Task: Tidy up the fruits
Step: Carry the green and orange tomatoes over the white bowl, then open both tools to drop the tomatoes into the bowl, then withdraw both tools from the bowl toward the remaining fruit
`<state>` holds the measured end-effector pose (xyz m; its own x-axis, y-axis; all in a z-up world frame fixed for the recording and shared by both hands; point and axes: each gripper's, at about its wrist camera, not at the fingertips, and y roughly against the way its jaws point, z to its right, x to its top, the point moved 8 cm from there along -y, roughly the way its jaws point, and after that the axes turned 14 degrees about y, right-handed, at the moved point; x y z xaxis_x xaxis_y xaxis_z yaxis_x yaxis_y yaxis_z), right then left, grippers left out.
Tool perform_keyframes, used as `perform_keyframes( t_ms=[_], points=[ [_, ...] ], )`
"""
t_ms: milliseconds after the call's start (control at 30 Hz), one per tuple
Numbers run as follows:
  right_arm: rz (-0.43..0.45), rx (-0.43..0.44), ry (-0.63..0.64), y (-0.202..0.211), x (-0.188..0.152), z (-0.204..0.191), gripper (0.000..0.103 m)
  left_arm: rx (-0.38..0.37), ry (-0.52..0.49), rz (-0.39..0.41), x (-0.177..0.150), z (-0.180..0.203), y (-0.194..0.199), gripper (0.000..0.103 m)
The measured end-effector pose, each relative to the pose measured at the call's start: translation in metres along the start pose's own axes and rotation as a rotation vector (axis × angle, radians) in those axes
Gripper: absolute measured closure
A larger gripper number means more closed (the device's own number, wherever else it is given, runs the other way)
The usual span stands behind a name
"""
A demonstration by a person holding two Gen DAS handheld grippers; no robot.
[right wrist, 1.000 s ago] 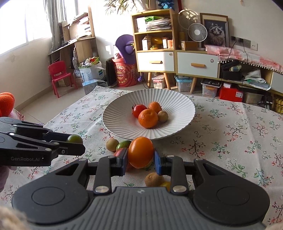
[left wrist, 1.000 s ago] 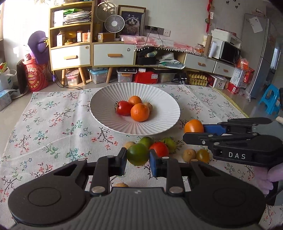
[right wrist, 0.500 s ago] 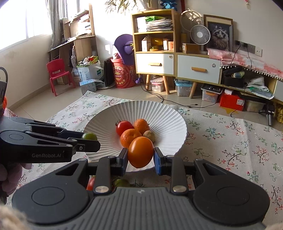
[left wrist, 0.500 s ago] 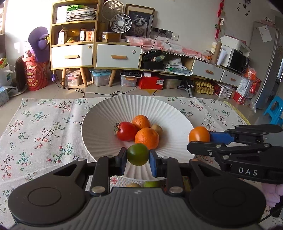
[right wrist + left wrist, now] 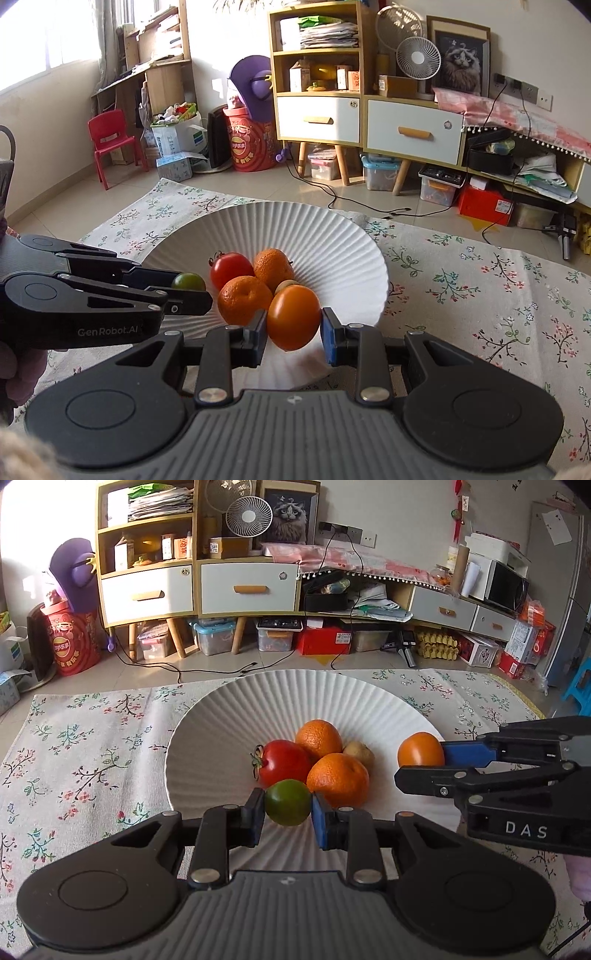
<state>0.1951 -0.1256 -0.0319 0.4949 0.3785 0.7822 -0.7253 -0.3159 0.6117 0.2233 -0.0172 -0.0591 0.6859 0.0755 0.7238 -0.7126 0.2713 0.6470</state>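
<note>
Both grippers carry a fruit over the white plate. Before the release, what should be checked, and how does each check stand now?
1. Left gripper grips the green fruit: ok, pads press both sides.
2. Right gripper grips the orange fruit: ok.
3. Both fruits are above the plate: ok.
4. Bare plate surface for the drop: ok, though the tomato and two tangerines crowd the middle.
5. The grippers stand apart: ok, a gap shows between them.
6. Height above the plate: cannot tell.

"DAS" stands on the right gripper (image 5: 421, 762); "GenRobot.AI" stands on the left gripper (image 5: 188, 291).
</note>
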Motion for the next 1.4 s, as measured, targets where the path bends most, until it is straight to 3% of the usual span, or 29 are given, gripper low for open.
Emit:
perform_keyframes(
  t_ms=[667, 767, 933, 1400],
  points=[
    [-0.012, -0.007, 0.033, -0.012, 0.003, -0.004, 0.075, 0.022, -0.013, 0.025, 0.005, -0.002, -0.005, 0.080],
    [-0.002, -0.010, 0.036, -0.007, 0.006, -0.004, 0.070, 0.022, -0.011, 0.032, 0.005, -0.001, 0.000, 0.073],
    [0.015, -0.018, 0.030, 0.006, 0.007, -0.004, 0.060, 0.029, -0.007, 0.045, 0.003, 0.000, 0.013, 0.050],
    [0.045, -0.041, 0.004, 0.055, -0.005, -0.008, 0.026, 0.042, -0.013, 0.053, -0.013, 0.009, 0.058, 0.022]
  ],
)
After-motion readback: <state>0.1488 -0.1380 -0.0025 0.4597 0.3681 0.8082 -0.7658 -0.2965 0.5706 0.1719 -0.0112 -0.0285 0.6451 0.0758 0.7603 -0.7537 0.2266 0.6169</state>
